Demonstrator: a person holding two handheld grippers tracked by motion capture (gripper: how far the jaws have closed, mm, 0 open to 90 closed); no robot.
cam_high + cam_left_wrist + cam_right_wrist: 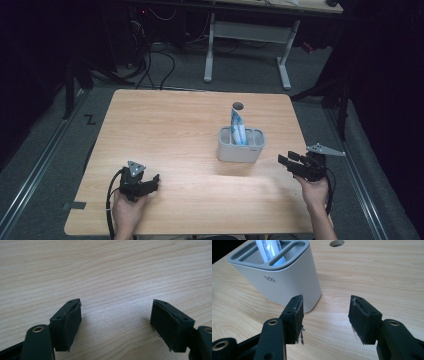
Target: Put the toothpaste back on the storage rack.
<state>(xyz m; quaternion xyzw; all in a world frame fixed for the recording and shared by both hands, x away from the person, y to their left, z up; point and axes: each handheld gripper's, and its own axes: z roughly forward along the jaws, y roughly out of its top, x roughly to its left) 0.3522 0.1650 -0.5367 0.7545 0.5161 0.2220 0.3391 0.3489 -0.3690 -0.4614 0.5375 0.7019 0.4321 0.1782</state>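
A grey holder (240, 146) with slotted compartments stands on the wooden table (165, 130), right of centre. A blue-and-white tube (237, 126) stands upright in one of its slots. In the right gripper view the holder (279, 277) is close ahead and to the left, with the tube (270, 251) rising from it. My right gripper (325, 311) is open with nothing between its jaws; in the high view this right gripper (289, 161) hangs at the table's right edge, pointing left toward the holder. My left gripper (151, 181) rests low near the front left, and its jaws (116, 317) stand open over bare wood.
A round cable hole (237, 105) sits in the table behind the holder. Another desk's white legs (210, 47) stand on the floor beyond the far edge. Cables (150, 65) lie on the dark carpet at the back left.
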